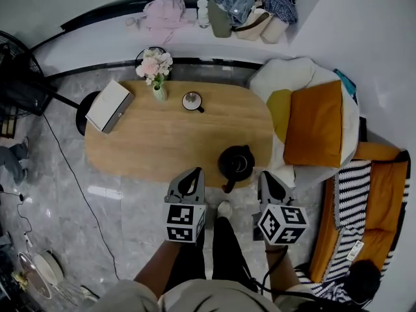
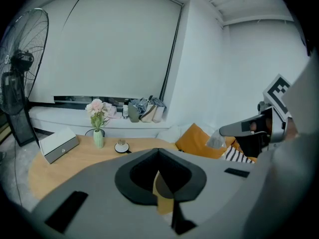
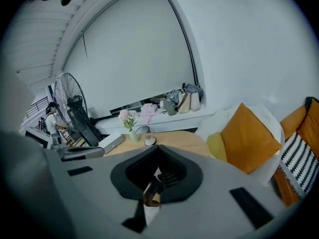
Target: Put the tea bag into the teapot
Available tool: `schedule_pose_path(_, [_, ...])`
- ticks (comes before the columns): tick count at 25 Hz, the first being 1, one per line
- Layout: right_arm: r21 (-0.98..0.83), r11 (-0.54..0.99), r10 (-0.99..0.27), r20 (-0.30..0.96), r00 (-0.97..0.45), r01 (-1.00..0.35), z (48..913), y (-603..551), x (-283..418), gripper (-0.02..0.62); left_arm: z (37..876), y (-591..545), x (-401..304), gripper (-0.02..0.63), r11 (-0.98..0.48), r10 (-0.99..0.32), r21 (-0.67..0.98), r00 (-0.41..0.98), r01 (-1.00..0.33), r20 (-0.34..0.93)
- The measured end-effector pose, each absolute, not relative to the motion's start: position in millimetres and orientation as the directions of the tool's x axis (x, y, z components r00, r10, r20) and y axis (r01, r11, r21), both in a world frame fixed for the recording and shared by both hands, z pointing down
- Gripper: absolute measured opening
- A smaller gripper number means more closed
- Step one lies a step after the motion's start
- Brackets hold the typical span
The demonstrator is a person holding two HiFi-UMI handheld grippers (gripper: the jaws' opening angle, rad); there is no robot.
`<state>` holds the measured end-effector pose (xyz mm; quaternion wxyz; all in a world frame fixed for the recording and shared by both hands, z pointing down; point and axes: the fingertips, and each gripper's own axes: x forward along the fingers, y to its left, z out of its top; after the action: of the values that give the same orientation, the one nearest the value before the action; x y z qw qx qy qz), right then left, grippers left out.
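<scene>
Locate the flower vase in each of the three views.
Head view: flower vase upper left of centre, at the table's far edge.
Left gripper view: vase left of centre.
Right gripper view: vase small, left of centre.
Shared landmark: the white cup just right of it.

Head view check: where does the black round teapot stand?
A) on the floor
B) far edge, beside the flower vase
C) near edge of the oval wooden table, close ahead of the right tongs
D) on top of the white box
C: the black round teapot sits at the near edge of the oval wooden table, just ahead of the right tongs and well apart from the pale green vase of pink flowers.
</scene>
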<state>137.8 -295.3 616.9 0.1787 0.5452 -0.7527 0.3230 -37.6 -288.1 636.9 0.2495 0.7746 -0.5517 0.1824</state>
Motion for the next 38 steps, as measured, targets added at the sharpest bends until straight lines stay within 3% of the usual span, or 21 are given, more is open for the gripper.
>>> schedule_pose_path(16, [-0.295,0.245,-0.665,0.643,-0.381,-0.924,647.4,-310.3,106.7,0.034,659.8,-304.5,-71.7,0.005,-0.187,-0.787,0.185,0.260,-0.965,0.559])
schedule_pose_path(38, [-0.335,0.192,-0.659,0.653,-0.374,-0.923,655.7,-314.5,103.4,0.037,669.5,-302.1,-81.1,0.005,-0.159,-0.782,0.194,0.243,-0.968,0.574])
